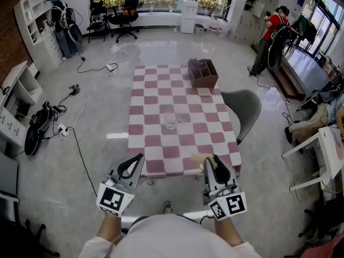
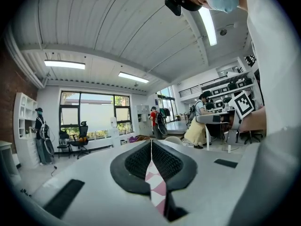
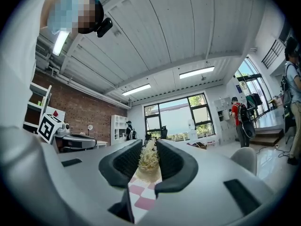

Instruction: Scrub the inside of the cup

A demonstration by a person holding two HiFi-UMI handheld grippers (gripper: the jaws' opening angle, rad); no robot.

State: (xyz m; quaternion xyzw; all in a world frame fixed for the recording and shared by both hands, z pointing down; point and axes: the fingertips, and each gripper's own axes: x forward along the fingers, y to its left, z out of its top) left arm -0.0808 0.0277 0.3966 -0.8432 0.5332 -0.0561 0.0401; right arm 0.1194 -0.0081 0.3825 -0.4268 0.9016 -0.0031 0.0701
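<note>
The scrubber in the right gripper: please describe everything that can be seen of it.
The scrubber is a pale, straw-coloured bundle of coarse, tangled fibres, like loofah. It is clamped between the black ribbed fingers of the right gripper, which press on both its sides; its frayed end sticks out ahead of them. In the head view it pokes out over the near part of the pink-and-white checked table, well short of the clear cup.
</note>
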